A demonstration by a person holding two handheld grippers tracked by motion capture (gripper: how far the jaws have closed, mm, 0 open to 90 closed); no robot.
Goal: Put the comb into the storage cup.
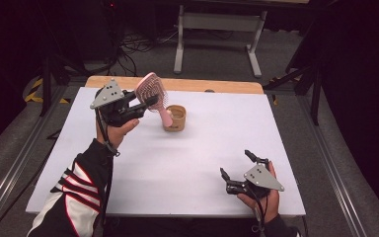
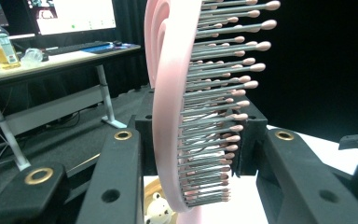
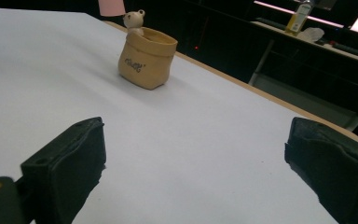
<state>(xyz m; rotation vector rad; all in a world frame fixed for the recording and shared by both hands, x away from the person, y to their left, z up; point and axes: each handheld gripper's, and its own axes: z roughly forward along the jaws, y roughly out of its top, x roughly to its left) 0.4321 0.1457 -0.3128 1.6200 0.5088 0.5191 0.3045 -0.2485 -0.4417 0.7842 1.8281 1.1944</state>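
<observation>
Pink plastic hairbrush point(image 1: 151, 92), oval head, grey ball-tipped bristles; clamped between jaws of left gripper point(image 1: 148, 102), upper left of frame, handle dipping into tan sack-shaped pot point(image 1: 176, 117). Right gripper point(image 1: 236, 166), lower right: jaws wide, empty, above white table point(image 1: 192, 158).

The left claw point(image 2: 193, 154) gripped a pink hairbrush point(image 2: 170, 107) upright between its black jaws, bristles facing right, above a tan bear pot point(image 2: 156, 207) on the white counter point(image 2: 326, 147).
</observation>
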